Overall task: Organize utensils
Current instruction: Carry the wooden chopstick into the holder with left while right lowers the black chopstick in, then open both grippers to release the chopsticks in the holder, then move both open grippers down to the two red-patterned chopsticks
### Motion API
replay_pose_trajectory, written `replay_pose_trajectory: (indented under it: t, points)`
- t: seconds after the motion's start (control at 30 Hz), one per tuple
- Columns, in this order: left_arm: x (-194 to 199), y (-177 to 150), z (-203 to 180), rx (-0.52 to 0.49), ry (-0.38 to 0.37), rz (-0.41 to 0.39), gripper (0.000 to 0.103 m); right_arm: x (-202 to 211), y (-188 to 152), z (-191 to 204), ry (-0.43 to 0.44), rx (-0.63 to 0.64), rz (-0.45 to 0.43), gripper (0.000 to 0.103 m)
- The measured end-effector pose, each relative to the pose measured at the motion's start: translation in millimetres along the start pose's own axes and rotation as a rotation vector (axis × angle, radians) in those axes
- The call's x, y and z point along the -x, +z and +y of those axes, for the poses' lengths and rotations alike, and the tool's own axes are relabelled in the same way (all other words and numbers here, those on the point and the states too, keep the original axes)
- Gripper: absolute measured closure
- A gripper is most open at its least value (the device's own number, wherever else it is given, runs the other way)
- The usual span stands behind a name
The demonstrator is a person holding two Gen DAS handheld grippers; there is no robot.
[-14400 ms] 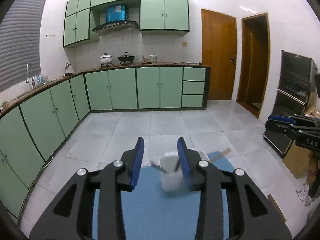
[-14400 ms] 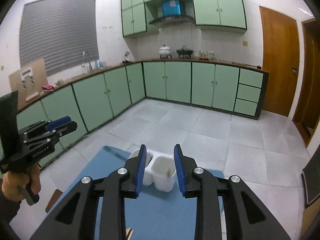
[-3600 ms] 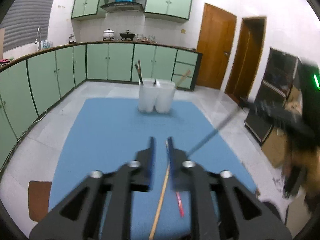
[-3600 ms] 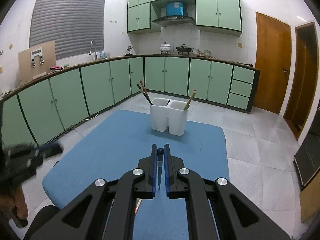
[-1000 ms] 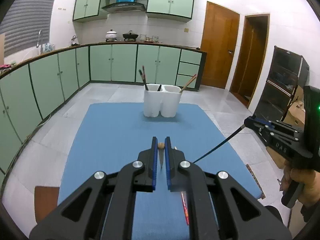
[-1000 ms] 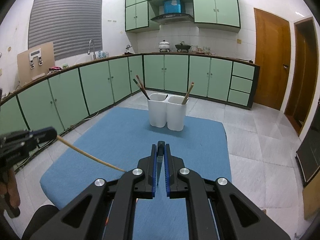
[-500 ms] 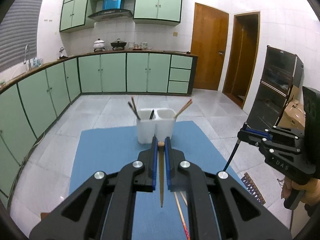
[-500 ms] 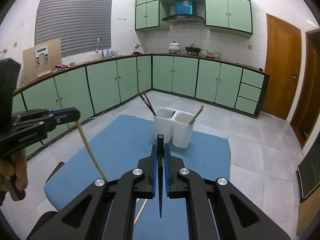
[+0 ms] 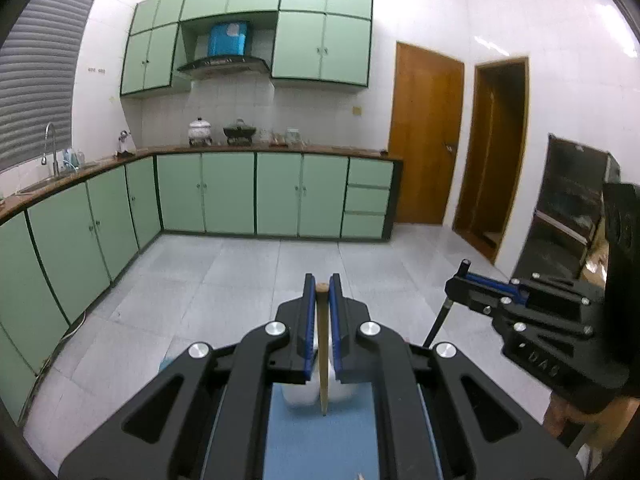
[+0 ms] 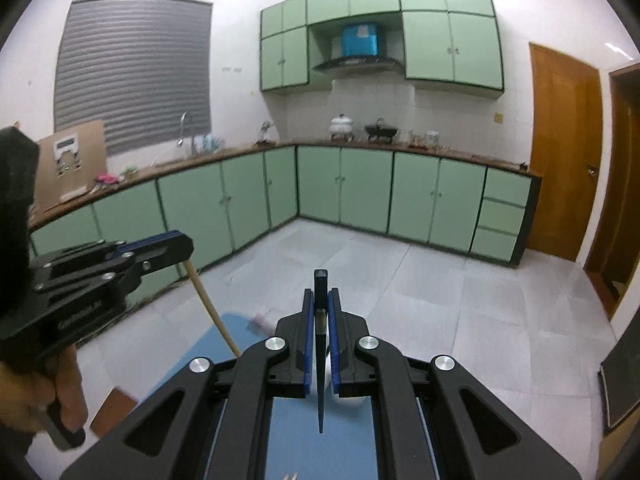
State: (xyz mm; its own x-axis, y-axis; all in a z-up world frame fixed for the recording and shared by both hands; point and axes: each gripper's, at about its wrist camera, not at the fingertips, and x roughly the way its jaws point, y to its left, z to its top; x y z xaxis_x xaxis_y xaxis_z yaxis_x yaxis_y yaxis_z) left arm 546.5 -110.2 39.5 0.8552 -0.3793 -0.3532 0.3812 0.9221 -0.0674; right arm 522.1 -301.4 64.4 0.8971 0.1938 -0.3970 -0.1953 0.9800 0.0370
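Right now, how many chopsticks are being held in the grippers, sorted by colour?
Wooden chopstick: 1, in the left gripper
Black chopstick: 1, in the right gripper
Total: 2

both wrist cams look forward along their own jaws, tilted slightly down, close over the mat (image 9: 320, 440), both facing the same cabinets (image 10: 360, 192)

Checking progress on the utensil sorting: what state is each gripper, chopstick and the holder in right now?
Left gripper: shut on wooden chopstick.
Wooden chopstick: held, tip hanging down.
Right gripper: shut on black chopstick.
Black chopstick: held, tip hanging down.
White holder: on blue mat, mostly hidden behind fingers.
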Motion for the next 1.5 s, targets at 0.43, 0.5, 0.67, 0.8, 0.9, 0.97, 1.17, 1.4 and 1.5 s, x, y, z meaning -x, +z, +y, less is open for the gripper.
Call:
replay_pose_trajectory:
  t: [0.43, 0.5, 0.67, 0.8, 0.9, 0.97, 1.17, 1.4, 1.5]
  points:
    - [-135.2, -30.0, 15.8, -0.010, 0.061, 0.072, 0.097, -123.0, -22.8, -32.3, -0.092, 0.009, 0.034, 0.096]
    - [-142.0, -43.8, 19.9, -0.015, 0.067, 0.098, 0.096, -130.0, -37.3, -34.5, -0.082, 0.001, 0.065, 0.095]
    - [-111.4, -60.0, 19.4, -0.040, 0.059, 0.090, 0.085, -97.3, -50.5, -35.4, -0.070, -0.006, 0.029, 0.087]
    - [-47.7, -67.8, 13.2, -0.055, 0.050, 0.035, 0.067, -28.8, -61.4, -34.6, -0.058, -0.033, -0.048, 0.084]
    - [9.5, -95.8, 2.1, -0.075, 0.046, 0.015, 0.060, 25.8, -93.7, -22.5, -0.055, -0.035, -0.088, 0.082]
    - [48.9, -127.7, -7.3, -0.104, 0.054, 0.001, 0.057, 55.5, -126.1, -12.3, -0.045, -0.052, -0.086, 0.080]
    - [127.8, -241.0, -28.7, -0.031, 0.046, 0.072, 0.049, 121.8, -251.2, 34.1, -0.078, -0.060, -0.028, 0.079]
    - [174.0, -341.9, -39.3, 0.045, 0.084, 0.168, 0.045, 146.8, -364.6, 86.3, -0.052, -0.121, 0.101, 0.080]
    - [185.2, -361.8, -36.8, 0.052, 0.110, 0.179, 0.045, 145.3, -391.2, 102.9, -0.045, -0.119, 0.136, 0.080]
